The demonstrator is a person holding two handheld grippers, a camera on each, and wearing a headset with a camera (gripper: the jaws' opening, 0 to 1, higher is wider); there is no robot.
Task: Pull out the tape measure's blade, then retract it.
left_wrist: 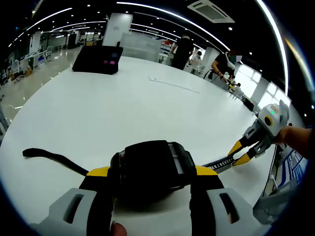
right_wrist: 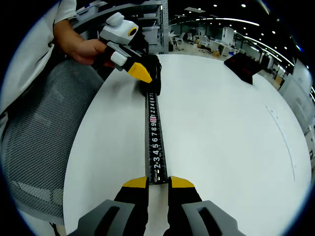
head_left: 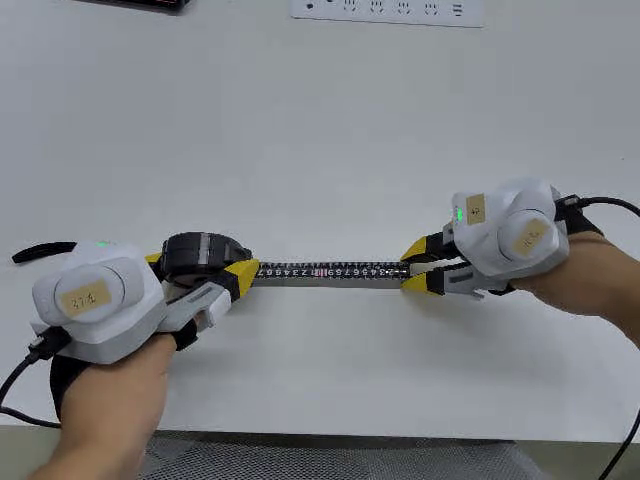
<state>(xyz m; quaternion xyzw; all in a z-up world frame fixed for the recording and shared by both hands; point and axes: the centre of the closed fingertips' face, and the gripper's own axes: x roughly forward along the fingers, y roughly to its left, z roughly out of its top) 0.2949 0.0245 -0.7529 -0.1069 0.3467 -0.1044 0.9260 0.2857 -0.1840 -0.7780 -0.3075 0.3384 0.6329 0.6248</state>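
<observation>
Left hand-held gripper [head_left: 198, 268], lower left in the head view, clamps the tape measure [head_left: 200, 250] on the surface [head_left: 320, 140]. Right hand-held gripper [head_left: 415, 268] pinches the blade [head_left: 330, 271] tip. Extraction appears partial; the next move calls for a straight outward pull, then a controlled return

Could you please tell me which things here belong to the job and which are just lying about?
Job: tape measure case, its blade, left gripper clamping the case, right gripper pinching the blade.
Lying about: power strip, black device, mesh chair.
</observation>
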